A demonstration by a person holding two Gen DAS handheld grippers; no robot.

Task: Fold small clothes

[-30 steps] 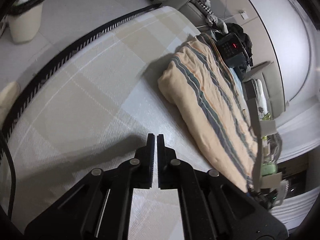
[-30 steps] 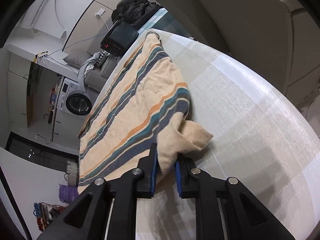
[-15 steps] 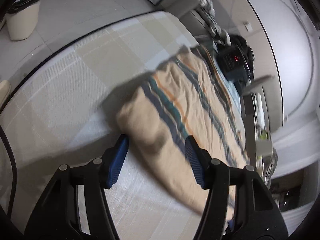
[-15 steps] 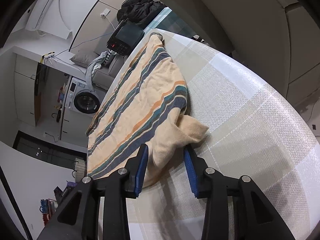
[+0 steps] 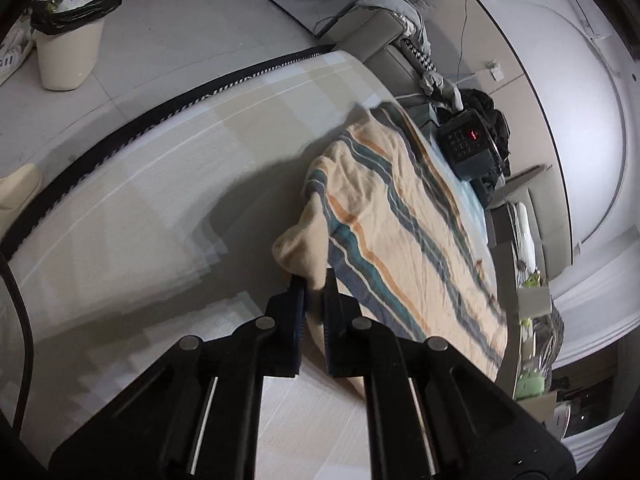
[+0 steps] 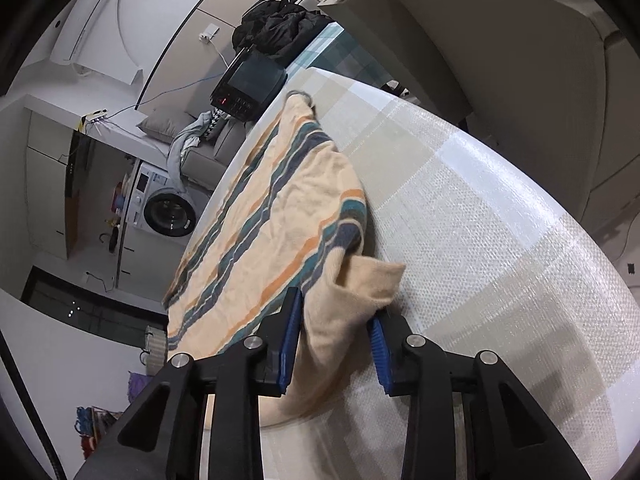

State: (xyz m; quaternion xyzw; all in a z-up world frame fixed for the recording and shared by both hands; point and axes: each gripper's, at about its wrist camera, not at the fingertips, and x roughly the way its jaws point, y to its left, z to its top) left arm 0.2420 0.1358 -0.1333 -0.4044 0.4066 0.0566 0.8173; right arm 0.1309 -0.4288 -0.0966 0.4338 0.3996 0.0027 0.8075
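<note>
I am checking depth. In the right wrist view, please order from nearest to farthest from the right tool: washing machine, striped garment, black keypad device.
1. striped garment, between its closing jaws
2. black keypad device, beyond the table's far edge
3. washing machine, on the floor at left

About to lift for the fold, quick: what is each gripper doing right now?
Left gripper: shut on the beige corner of the striped garment.
Right gripper: jaws closing, the garment's beige sleeve end between them, not yet pinched.
</note>
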